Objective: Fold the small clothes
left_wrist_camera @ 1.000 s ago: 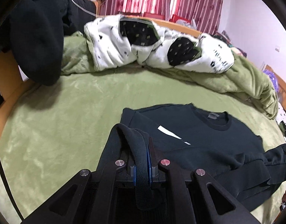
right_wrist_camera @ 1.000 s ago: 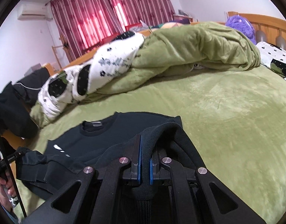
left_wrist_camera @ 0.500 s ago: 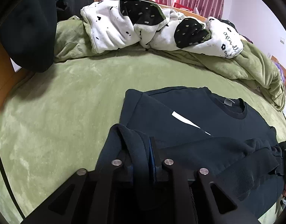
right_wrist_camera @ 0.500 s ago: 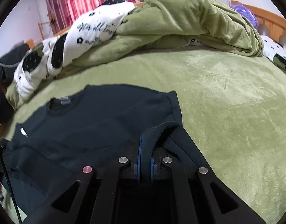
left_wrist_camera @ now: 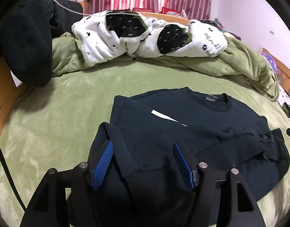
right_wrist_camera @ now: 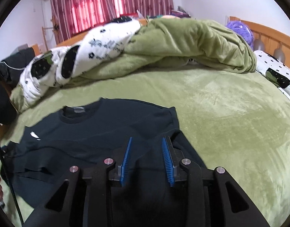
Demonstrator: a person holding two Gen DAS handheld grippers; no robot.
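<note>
A dark navy sweatshirt [left_wrist_camera: 192,124] lies front up on the green bed, collar toward the far side, with a small white mark on its chest. Its lower part is folded up over the body, and its ribbed hem lies between my fingers. My left gripper [left_wrist_camera: 143,151] is open, with the hem's left corner lying loose between its blue pads. The sweatshirt also shows in the right wrist view [right_wrist_camera: 99,130]. My right gripper [right_wrist_camera: 147,151] is open over the hem's right corner, and its pads stand apart from the cloth.
A crumpled green blanket [right_wrist_camera: 192,43] and a white spotted quilt [left_wrist_camera: 145,37] are piled along the far side of the bed. Dark clothes [left_wrist_camera: 25,43] hang at the left. A wooden headboard [right_wrist_camera: 268,36] and a purple plush [right_wrist_camera: 239,28] stand at the right.
Both grippers were shut on the sweatshirt's hem corners and carried them toward the collar. Now both have opened and let the hem go onto the body.
</note>
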